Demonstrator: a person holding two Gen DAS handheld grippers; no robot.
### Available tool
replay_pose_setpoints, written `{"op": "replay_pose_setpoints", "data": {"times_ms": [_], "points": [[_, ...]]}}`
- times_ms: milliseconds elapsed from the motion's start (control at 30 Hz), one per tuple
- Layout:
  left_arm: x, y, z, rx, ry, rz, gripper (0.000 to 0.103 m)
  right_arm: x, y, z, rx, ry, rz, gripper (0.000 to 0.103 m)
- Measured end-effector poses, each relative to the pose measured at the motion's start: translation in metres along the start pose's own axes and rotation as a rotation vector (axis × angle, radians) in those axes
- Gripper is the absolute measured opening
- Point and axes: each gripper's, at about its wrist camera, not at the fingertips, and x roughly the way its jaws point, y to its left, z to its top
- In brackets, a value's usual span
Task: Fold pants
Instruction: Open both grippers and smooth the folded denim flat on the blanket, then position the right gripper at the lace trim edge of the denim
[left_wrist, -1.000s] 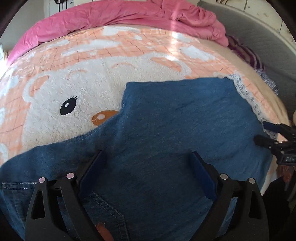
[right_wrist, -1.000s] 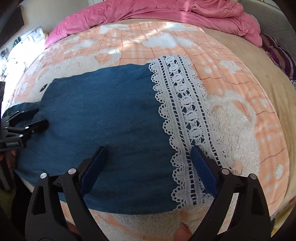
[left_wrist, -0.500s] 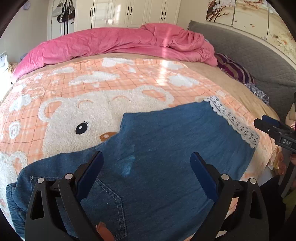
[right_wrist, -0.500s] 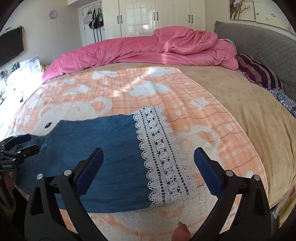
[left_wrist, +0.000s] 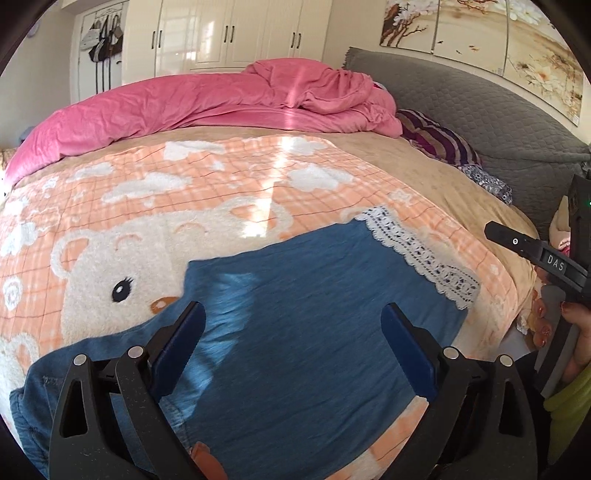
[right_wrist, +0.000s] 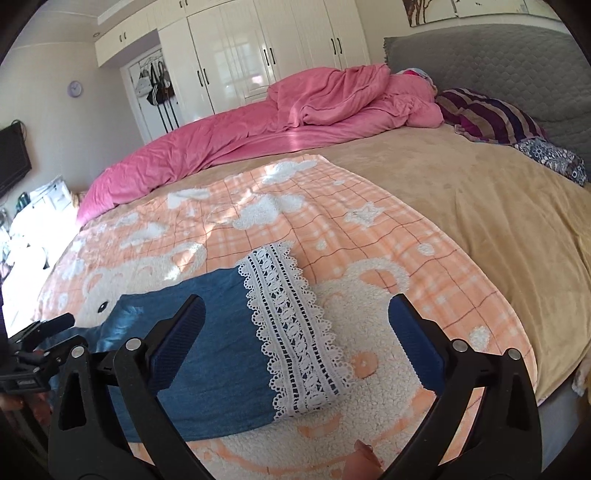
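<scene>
A home bedroom — bed (right_wrist: 480, 206), pink duvet (right_wrist: 258, 125), white wardrobes (right_wrist: 258, 48).

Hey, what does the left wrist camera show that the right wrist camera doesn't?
Only the left wrist view shows the jeans' waist end with its stitched seams and the long flower painting above the headboard.

Only the right wrist view shows the wall TV, the round clock and the full width of the lace hem.

Both show the blue jeans lying flat on the bear blanket, the pink duvet, and both hand-held grippers, left and right, open and holding nothing.
</scene>
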Motion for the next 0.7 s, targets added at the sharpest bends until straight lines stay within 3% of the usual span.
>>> {"op": "replay_pose_setpoints", "data": {"times_ms": [300, 500, 700], "points": [[0.029, -0.037, 0.040, 0.070, 0.042, -0.003, 0.096, -0.007, -0.013, -0.003, 0.048, -0.003, -0.006, 0.094], [0.055, -0.061, 0.069, 0.136, 0.075, -0.035, 0.096, 0.000, -0.026, -0.008, 0.106, 0.047, -0.015, 0.094], [0.101, -0.069, 0.095, 0.176, 0.156, -0.055, 0.096, 0.018, -0.029, -0.017, 0.158, 0.139, 0.025, 0.094]]}}
